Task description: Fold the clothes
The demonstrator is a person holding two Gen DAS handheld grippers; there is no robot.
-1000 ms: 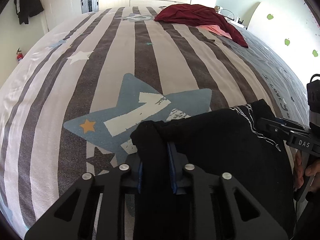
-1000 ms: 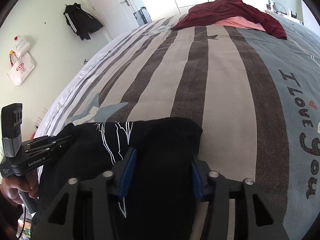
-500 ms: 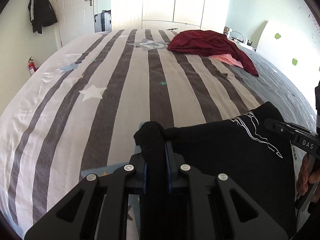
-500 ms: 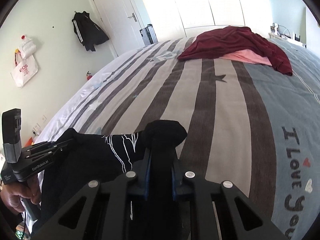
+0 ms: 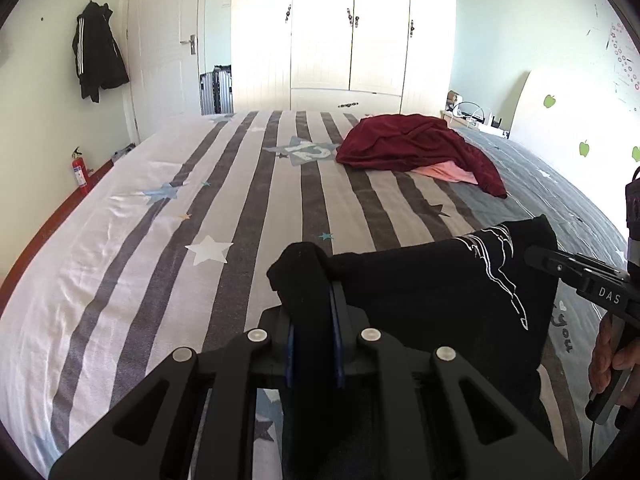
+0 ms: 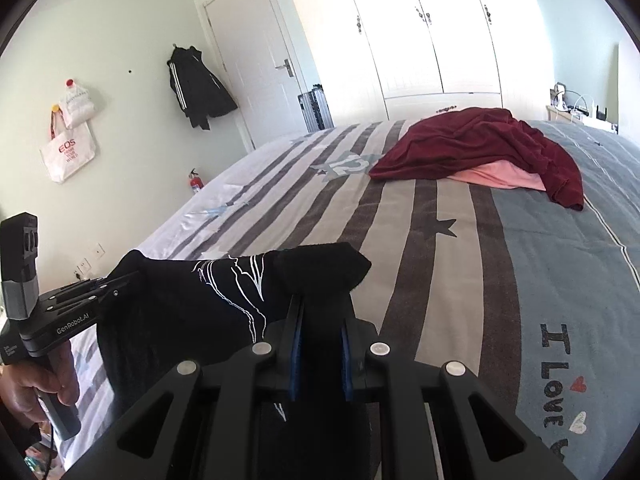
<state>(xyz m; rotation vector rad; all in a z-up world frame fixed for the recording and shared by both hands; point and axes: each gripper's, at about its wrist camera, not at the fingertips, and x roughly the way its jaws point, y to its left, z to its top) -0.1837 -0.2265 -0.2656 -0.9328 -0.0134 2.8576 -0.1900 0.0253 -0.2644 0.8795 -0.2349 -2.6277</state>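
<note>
A black cotton garment with a thin white line print (image 5: 440, 292) hangs stretched between two handheld tongs above a wide bed with a grey-and-white striped, star-patterned cover (image 5: 248, 208). The left tongs (image 5: 313, 320) are closed on one bunched top corner of the garment; the right tongs (image 6: 320, 320) are closed on the other top corner, the cloth filling the gap between their blue pads. In the left wrist view the right tongs appear at the right edge, held by a hand (image 5: 612, 356) that is partly cut off; in the right wrist view a hand (image 6: 36, 388) grips the left tongs' handle at the lower left. The garment's lower part is hidden behind the tongs' black frames, so its type is hard to tell. Far across the bed lie one crumpled dark red garment (image 5: 416, 146) and, mostly covered beneath it, one pink garment (image 5: 452, 171). One black jacket with white stripes (image 5: 98, 60) hangs on the wall beside a white door, one small red fire extinguisher (image 5: 81, 172) stands on the floor, and a white wardrobe (image 5: 352, 32) fills the far wall.
</note>
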